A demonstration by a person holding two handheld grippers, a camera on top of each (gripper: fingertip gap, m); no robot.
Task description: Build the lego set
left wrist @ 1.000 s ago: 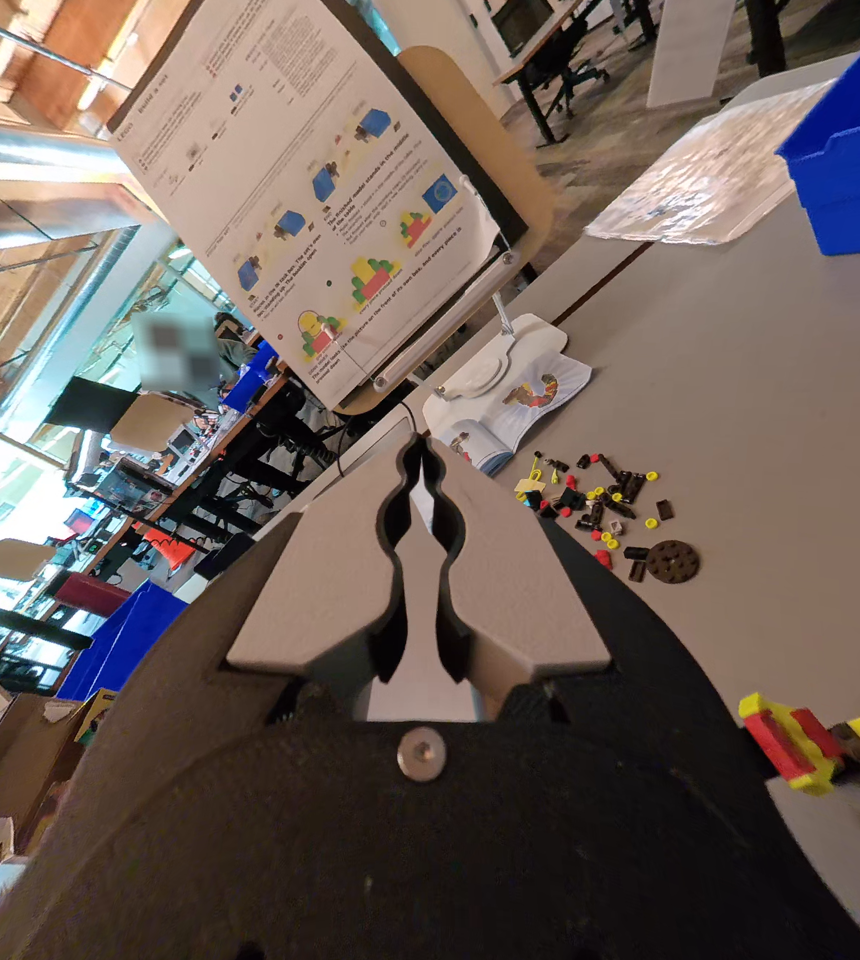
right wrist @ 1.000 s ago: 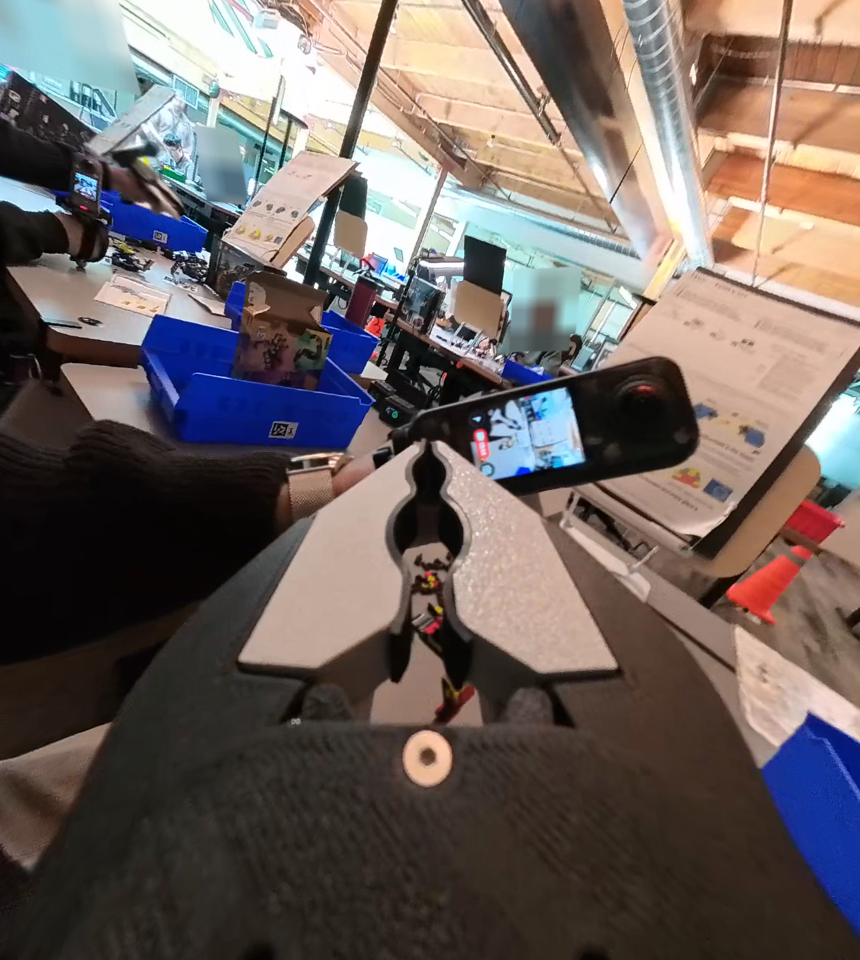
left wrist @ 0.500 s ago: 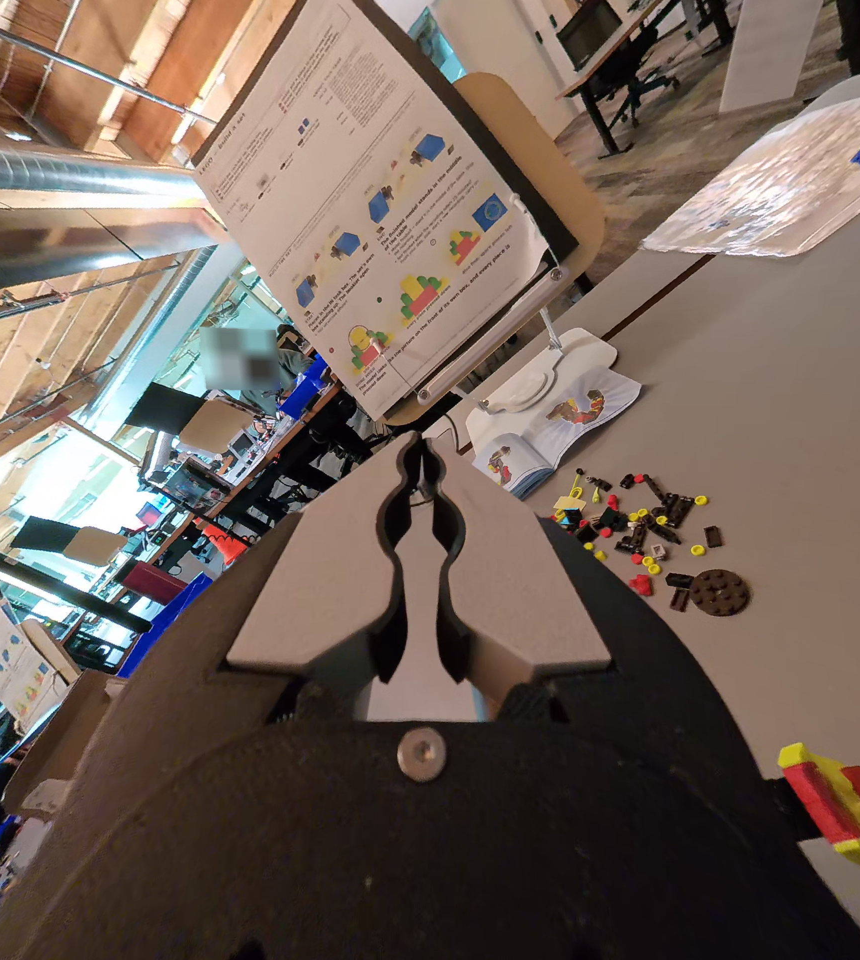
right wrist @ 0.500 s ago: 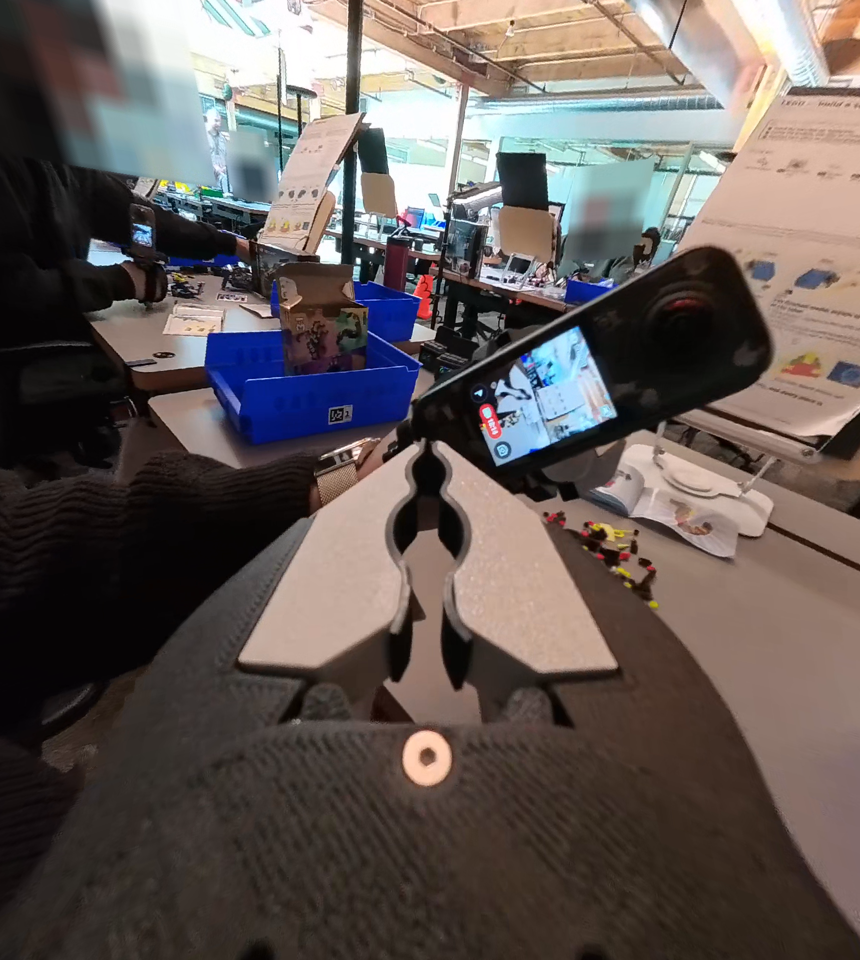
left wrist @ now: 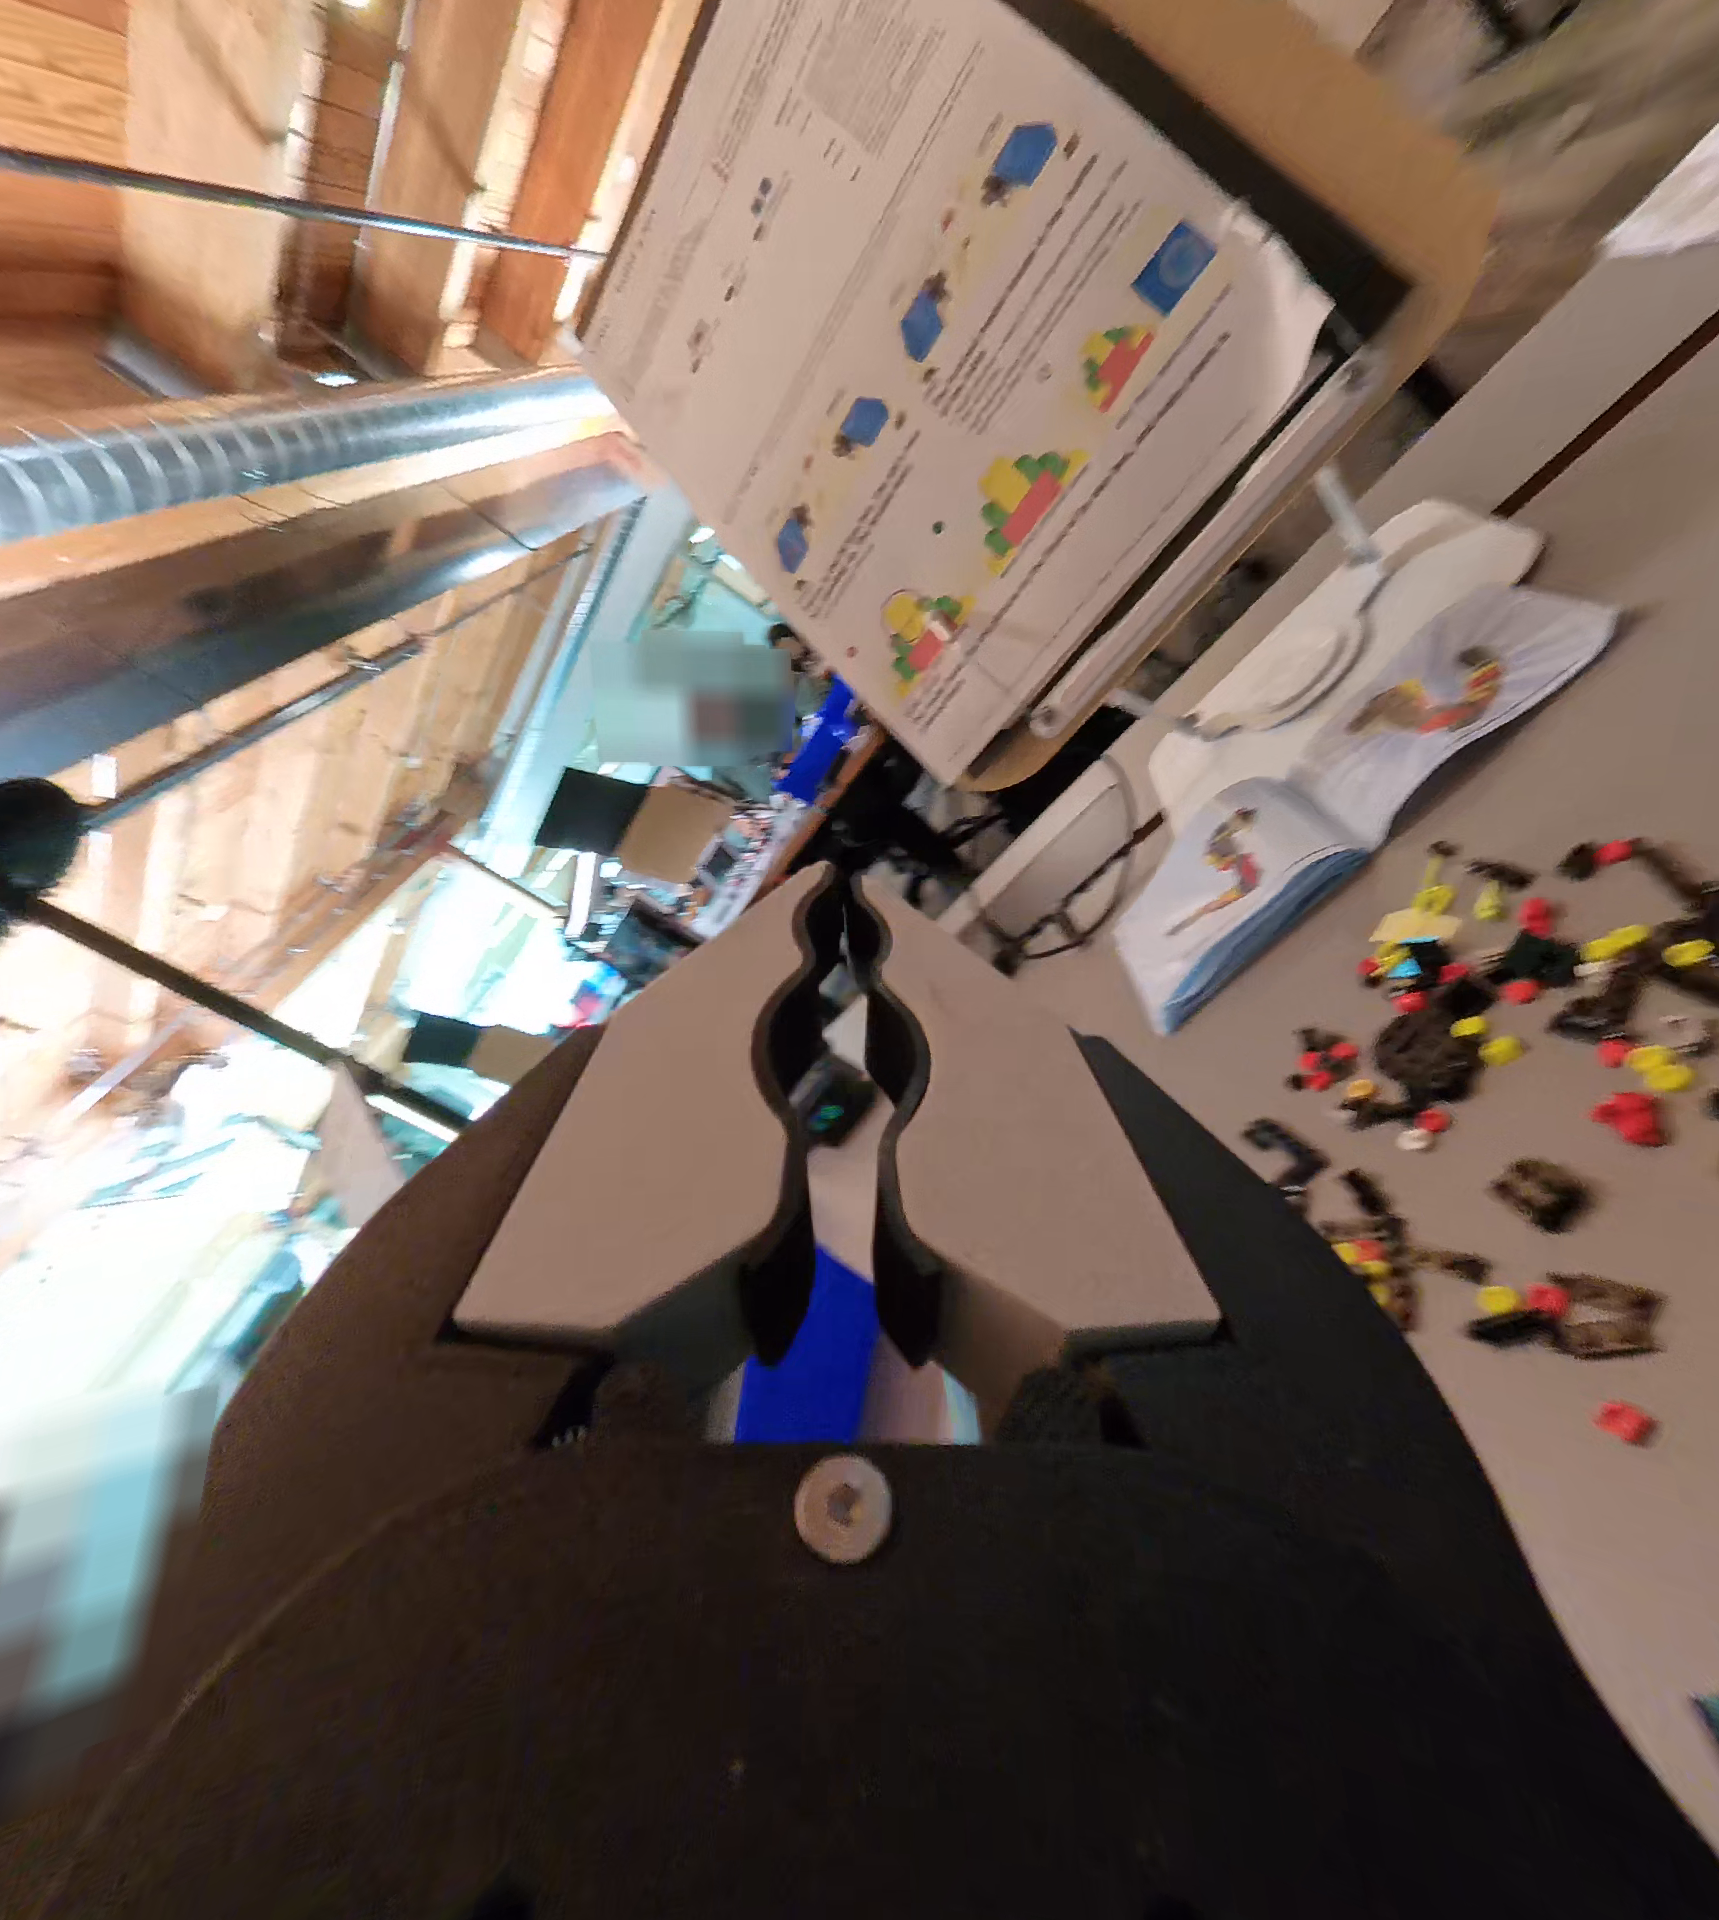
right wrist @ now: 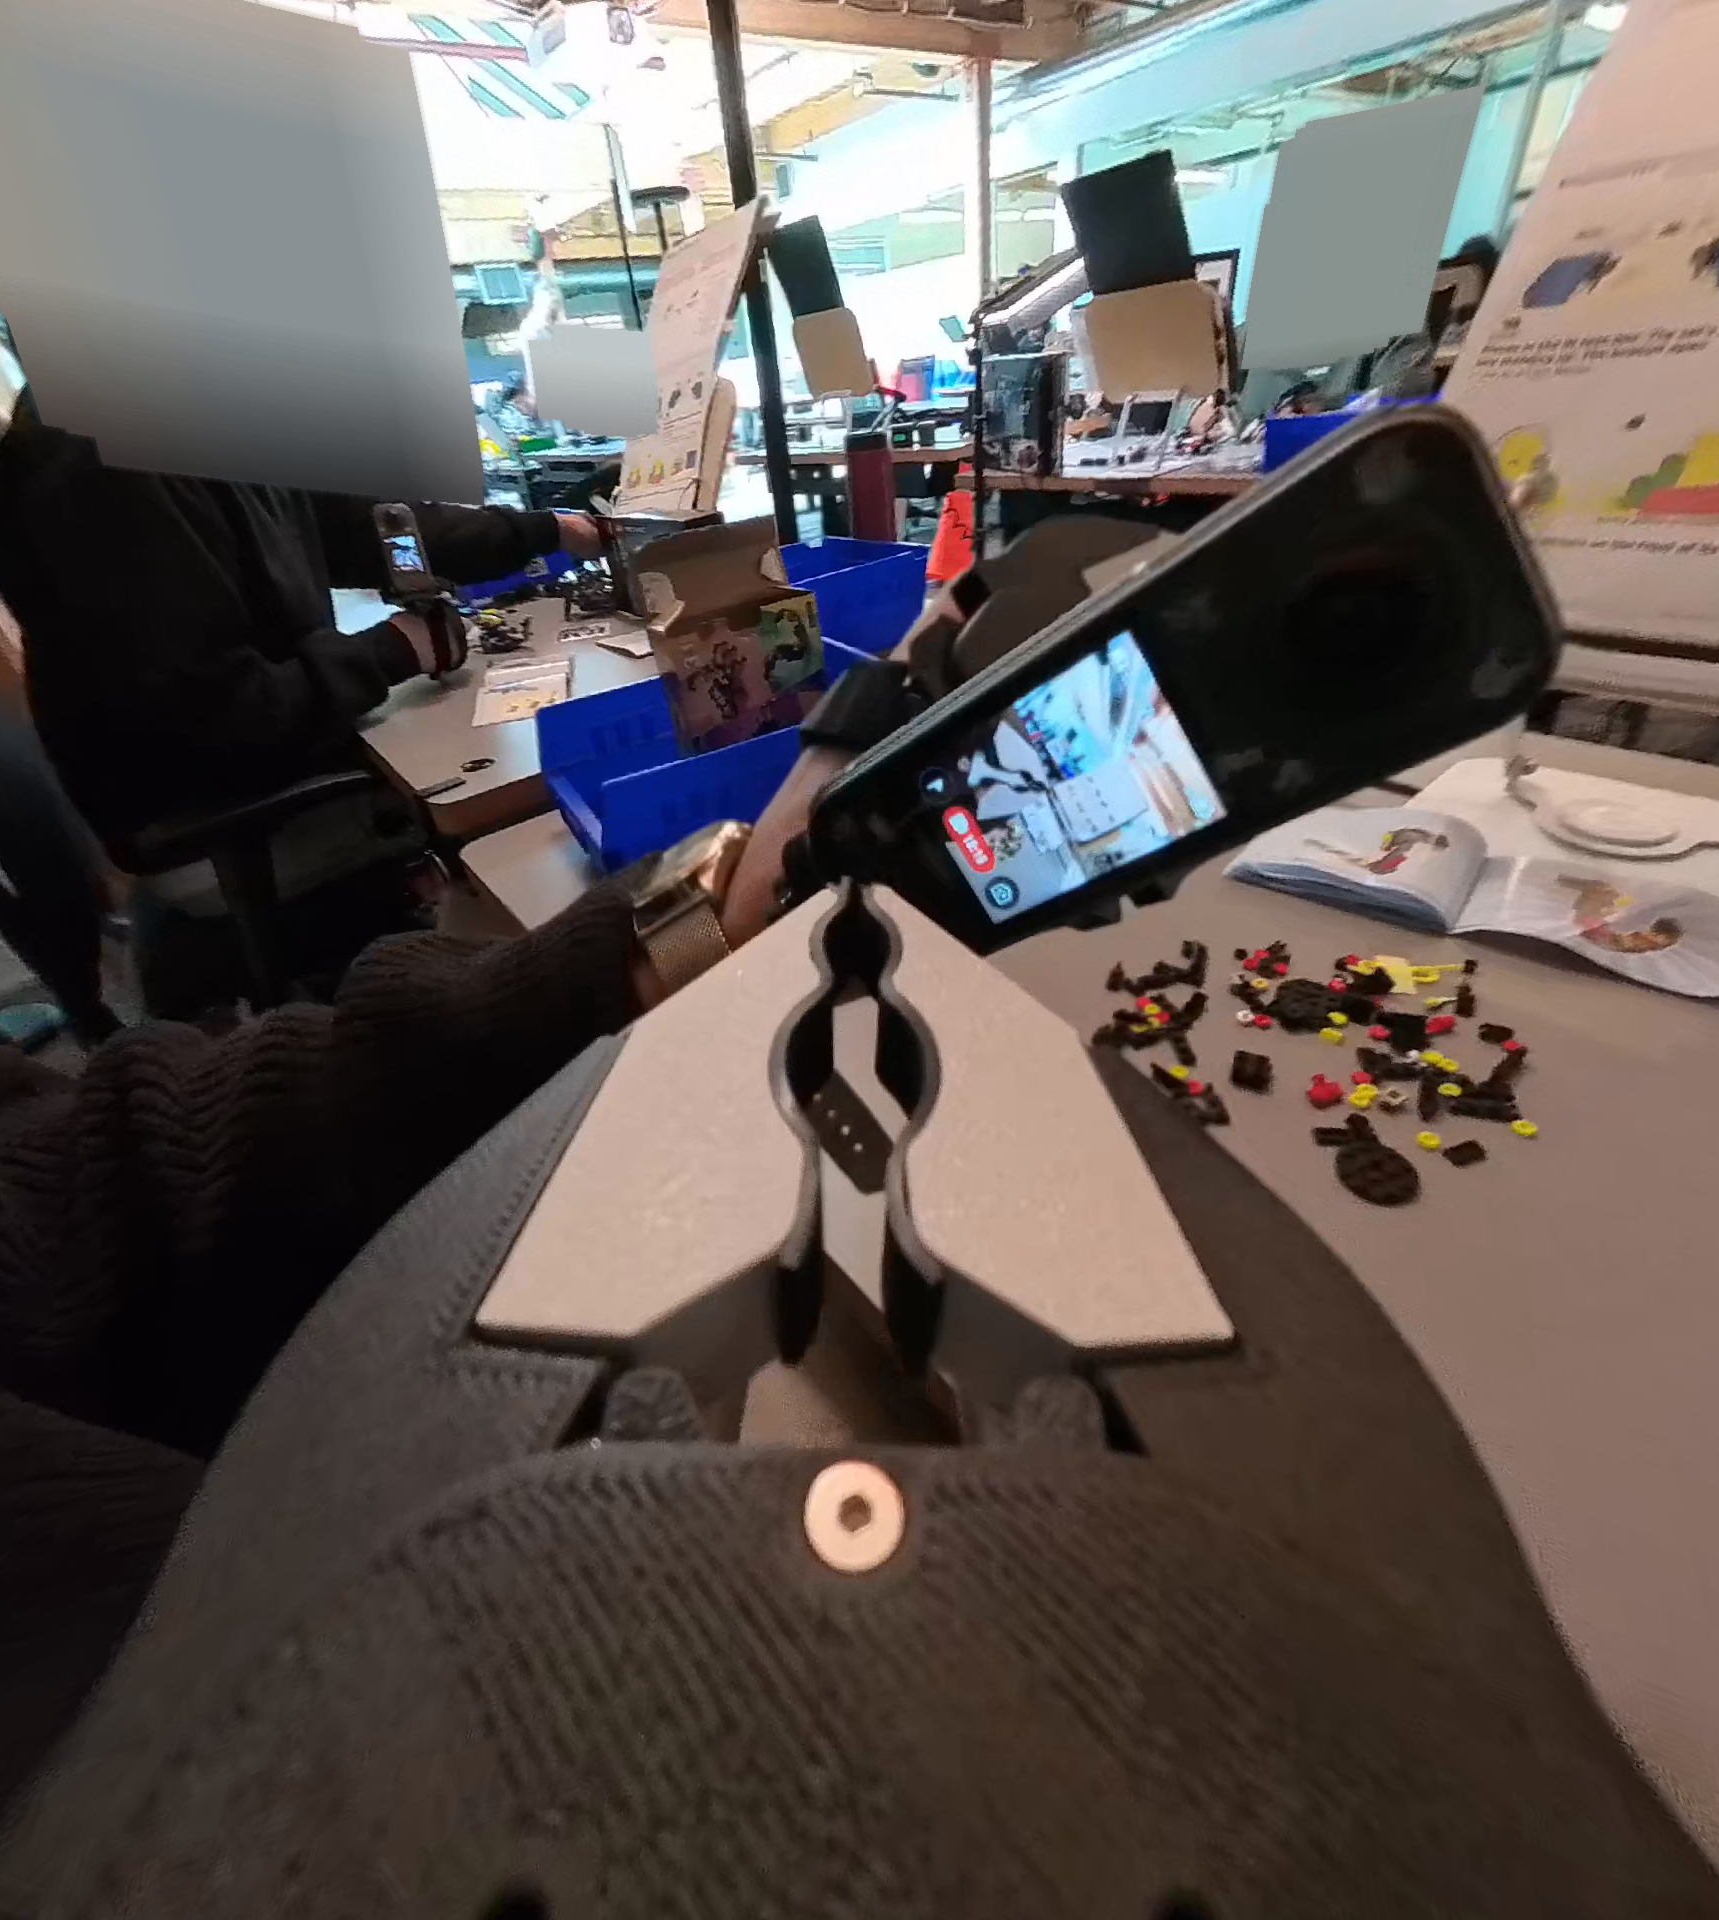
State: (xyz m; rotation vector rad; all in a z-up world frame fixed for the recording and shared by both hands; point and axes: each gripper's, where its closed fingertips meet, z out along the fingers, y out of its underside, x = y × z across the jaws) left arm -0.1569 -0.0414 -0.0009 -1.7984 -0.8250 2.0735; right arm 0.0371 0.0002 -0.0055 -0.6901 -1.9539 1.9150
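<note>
Covering the foreground: one grey bench [right wrist: 1613, 1299], matte, in a workshop hall with wooden ceiling beams, a ribbed metal duct [left wrist: 211, 468], and further desks behind.

Items, counted:
- Loose lego pieces [right wrist: 1333, 1049], one scattered heap on the bench, black, red and yellow; too many and too blurred to count. Also seen in the left wrist view [left wrist: 1520, 1060].
- Round black plate [right wrist: 1376, 1176], one, at the near edge of the heap.
- Open booklet [right wrist: 1499, 894], one, lying flat just beyond the heap; also [left wrist: 1354, 769].
- Instruction board [left wrist: 948, 343], one, propped on a white stand [right wrist: 1613, 831] behind the booklet.
- Blue bins [right wrist: 668, 769], at least two, on the neighbouring desk; one holds an opened cardboard box [right wrist: 730, 644].
- Camera [right wrist: 1198, 675], one, black with lit screen, mounted on the far tool and hanging over the bench.
- Dark knitted sleeve [right wrist: 315, 1091], one, with a gold-toned watch [right wrist: 689, 894] at the wrist.

Tongs:
- Left tongs [left wrist: 839, 894]: tips nearly meeting, a thin gap between them, nothing held, raised and tilted toward the board.
- Right tongs [right wrist: 853, 914]: tips pressed nearly together, nothing held, above the bench's near side.

Changes against the earlier frames: left view has rolled further and blurred; the red-and-yellow assembly formerly at its lower right is out of sight. Right view has dropped, bringing the heap and booklet into fuller view.
</note>
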